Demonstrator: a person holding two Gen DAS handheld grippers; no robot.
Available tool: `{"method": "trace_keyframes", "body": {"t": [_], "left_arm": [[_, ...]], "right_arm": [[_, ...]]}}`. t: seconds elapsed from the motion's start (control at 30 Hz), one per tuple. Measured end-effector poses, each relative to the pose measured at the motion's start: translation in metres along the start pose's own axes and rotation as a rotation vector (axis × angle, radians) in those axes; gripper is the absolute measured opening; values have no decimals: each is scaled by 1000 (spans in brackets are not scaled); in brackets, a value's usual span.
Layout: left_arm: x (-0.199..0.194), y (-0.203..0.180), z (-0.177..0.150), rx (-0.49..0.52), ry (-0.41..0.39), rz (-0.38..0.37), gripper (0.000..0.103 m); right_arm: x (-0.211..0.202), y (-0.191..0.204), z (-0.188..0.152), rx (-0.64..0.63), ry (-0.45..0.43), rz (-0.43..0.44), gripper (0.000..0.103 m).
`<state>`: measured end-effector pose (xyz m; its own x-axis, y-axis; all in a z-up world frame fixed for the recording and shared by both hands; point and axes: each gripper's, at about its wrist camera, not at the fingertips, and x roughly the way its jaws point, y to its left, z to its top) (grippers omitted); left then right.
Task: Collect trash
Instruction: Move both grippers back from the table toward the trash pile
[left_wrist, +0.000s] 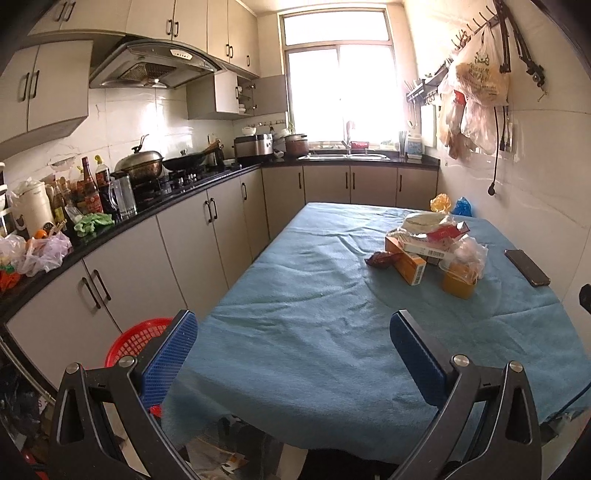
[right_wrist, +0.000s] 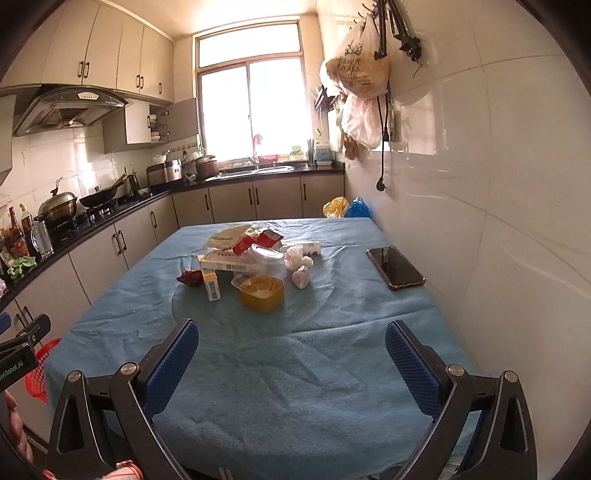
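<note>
The counter (right_wrist: 295, 369), draped in a blue cloth, fills most of both views, and judging from how it looks, the collecting has not started: every piece of trash sits in 1 heap on the far half of the cloth, and nothing is in either gripper.

Taking that trash heap (right_wrist: 251, 258) as the landmark, the red basket (left_wrist: 136, 339) stands on the floor well to its left, beside the counter's near-left corner; it is the likely place for the rubbish, though what it holds cannot be seen. A dark phone (right_wrist: 395, 267) lies flat to the right of the heap, apart from it and close to the tiled wall; it looks like something to leave alone.

Within the heap, a white carton with a barcode (right_wrist: 229, 263) lies across the middle. Just in front of it sits a yellow tub (right_wrist: 261, 293) with clear film over it. At the heap's left edge an orange box (right_wrist: 211, 284) stands, and touching that, further left, is a dark red wrapper (right_wrist: 190, 277). Crumpled white tissues (right_wrist: 300, 271) lie on the heap's right side. Red-and-white packets (right_wrist: 258, 238) and a pale flat bag are at the back.

The left gripper (left_wrist: 293, 369) hovers over the near edge, well short of the heap, jaws spread wide and empty. The right gripper (right_wrist: 291, 369) is the same: wide, empty, pointed at the heap. All of the picking remains.
</note>
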<state>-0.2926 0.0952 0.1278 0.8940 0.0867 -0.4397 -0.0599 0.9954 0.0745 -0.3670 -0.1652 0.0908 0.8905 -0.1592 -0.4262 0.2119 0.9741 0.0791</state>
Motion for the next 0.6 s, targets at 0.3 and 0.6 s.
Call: {"method": "trace_keyframes", "body": {"t": [0.3, 0.6], "left_arm": [[23, 18, 35, -23, 20, 9, 103], [82, -13, 65, 12, 107, -103, 103]], "right_arm": [[6, -8, 17, 1, -11, 5, 103], [66, -25, 21, 52, 94, 47, 103]]}}
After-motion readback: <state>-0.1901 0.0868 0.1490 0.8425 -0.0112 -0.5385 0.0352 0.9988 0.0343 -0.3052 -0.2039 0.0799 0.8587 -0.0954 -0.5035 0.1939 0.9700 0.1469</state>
